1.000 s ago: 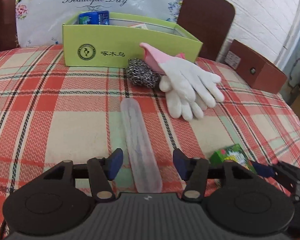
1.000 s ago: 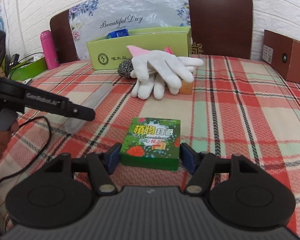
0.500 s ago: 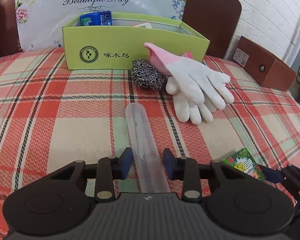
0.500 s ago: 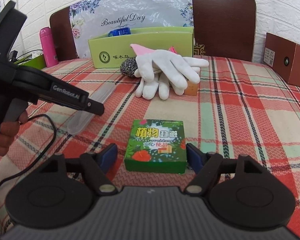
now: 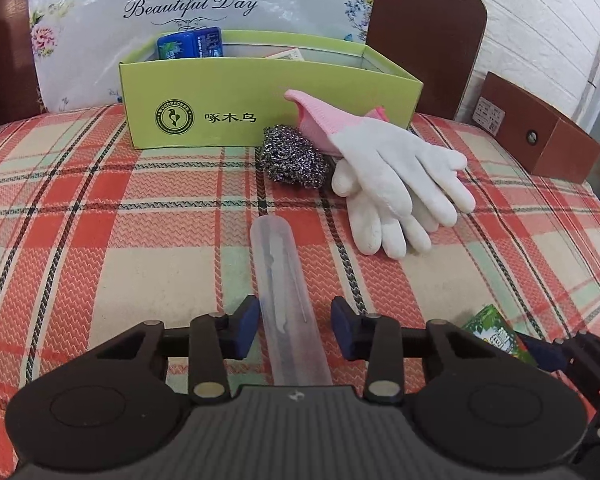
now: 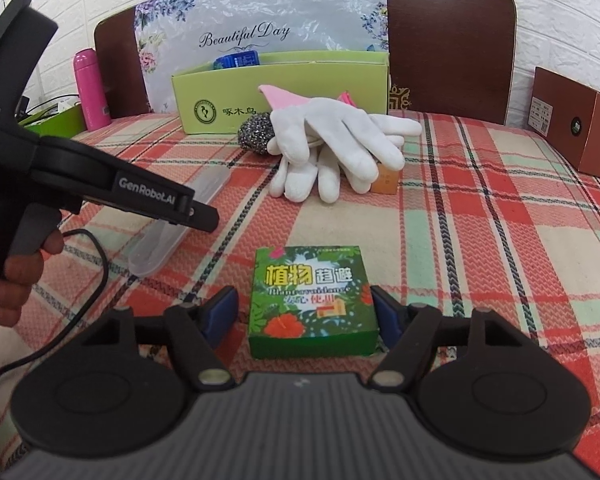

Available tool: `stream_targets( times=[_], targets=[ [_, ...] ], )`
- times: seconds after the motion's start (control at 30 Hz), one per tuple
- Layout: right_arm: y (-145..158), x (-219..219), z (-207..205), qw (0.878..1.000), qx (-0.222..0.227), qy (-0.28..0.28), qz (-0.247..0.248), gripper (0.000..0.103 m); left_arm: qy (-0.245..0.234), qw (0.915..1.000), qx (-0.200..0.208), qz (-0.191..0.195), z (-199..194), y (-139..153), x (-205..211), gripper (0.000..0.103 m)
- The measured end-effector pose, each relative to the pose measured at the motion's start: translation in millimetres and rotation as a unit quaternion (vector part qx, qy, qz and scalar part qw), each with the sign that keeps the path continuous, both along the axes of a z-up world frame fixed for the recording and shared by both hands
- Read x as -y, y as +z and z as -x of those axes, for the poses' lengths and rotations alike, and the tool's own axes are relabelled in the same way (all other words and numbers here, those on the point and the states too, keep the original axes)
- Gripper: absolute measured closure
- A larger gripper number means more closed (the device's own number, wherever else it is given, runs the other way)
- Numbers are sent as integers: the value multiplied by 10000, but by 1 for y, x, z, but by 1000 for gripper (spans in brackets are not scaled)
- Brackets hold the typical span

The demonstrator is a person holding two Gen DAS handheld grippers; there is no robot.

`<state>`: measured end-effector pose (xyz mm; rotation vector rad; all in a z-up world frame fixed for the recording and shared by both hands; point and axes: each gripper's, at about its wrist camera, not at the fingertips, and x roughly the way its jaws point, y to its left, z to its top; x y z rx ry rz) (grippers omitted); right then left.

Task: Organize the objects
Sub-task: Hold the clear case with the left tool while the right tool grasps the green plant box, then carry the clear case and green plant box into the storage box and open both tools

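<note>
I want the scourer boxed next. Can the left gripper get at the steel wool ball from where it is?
Probably yes. The left gripper straddles the clear case, pads not clamped, and bare cloth lies ahead up to the steel wool ball. The white gloves touch only its right side.

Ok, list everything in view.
Tablecloth: 1, red plaid, under everything.
Lime box: 1, green, far middle.
Pack: 1, blue, in lime box.
Scourer: 1, steel, before lime box.
Gloves: 2, white, pink cuffs, beside scourer.
Block: 1, orange, by gloves.
Case: 1, clear, between left jaws.
Carton: 1, green, between right jaws.
Brown box: 1, right edge.
Bottle: 1, pink, far left.
Chairs: 2, brown, behind lime box.
Left gripper: 1, black, jaws just opening, not gripping case.
Right gripper: 1, black, jaws open.
Hand: 1, on left gripper's handle.
</note>
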<state>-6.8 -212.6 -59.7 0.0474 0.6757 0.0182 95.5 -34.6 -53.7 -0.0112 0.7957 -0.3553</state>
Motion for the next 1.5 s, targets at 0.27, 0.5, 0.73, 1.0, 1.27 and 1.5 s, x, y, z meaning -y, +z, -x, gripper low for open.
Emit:
stream_targets(
  times=[0.27, 0.5, 0.73, 1.0, 1.27, 1.5],
  targets=[
    [-1, 2, -4, 9999, 71, -89, -20, 41, 17, 9998, 110, -182, 4, -1, 5, 65],
    [-2, 2, -1, 9999, 97, -75, -71, 42, 42, 9997, 156, -158, 8, 1, 0, 74],
    [16, 12, 4, 9989, 245, 30, -396, 42, -31, 9980, 427, 472, 21, 32, -24, 74],
    [69, 26, -27, 9933, 1068, 266, -348, 42, -162, 9898, 1186, 775, -9, 94, -35, 74],
    [110, 42, -119, 9851, 1682, 202, -292, 42, -235, 9836, 1681, 608, -85, 136, -14, 74],
    [102, 56, -207, 9888, 1488, 10, -125, 42, -157, 9882, 1427, 537, -152, 121, 0, 74]
  ],
)
